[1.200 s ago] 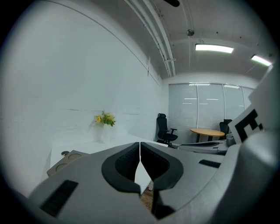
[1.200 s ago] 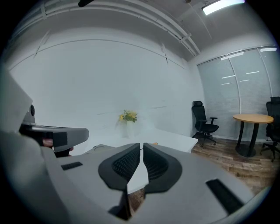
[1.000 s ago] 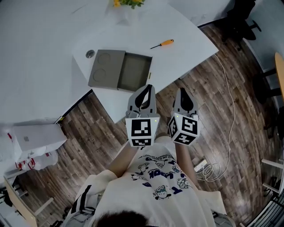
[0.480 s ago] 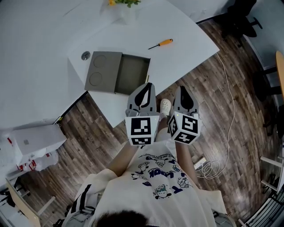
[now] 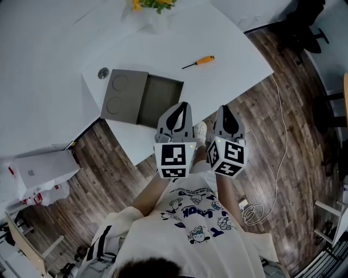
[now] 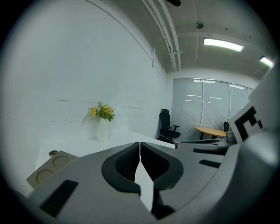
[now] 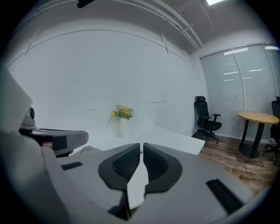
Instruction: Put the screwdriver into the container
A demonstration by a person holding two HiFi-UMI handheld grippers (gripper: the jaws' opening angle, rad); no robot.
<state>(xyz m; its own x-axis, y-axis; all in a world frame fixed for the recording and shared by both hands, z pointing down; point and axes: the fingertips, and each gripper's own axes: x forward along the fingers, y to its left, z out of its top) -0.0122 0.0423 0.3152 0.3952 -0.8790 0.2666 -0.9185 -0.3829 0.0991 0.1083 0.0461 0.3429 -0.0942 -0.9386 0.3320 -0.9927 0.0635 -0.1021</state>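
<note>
- Two grippers hang side by side in front of the person's chest, both pointing towards the container [image 5: 156, 99] on the white table [image 5: 234, 49].
- We see the left gripper [image 5: 182, 105] with its tips just beside the container's near right corner in the head view. In its own view the left gripper [image 6: 140, 145] has both fingers pressed together, with nothing between them.
- We see the right gripper [image 5: 223, 108] further to the right of the container, over the table's near edge. In its own view the right gripper [image 7: 142, 145] has its fingers closed up to a thin slit, and they pinch nothing.
- We find the screwdriver [image 5: 199, 61], with its orange handle, lying flat on the table beyond the container and to its right, well apart from it and from both grippers.
- We note that the container is a shallow grey box standing open and bare inside. Its lid [image 5: 123, 89] has two round recesses and lies touching the container's left side. The left gripper view shows that lid [image 6: 49, 165] low at the left.
- We spot a vase of yellow flowers [image 5: 154, 6] beyond the container at the table's far edge, and a small round metal fitting [image 5: 103, 73] just beside the lid's far left corner.
</note>
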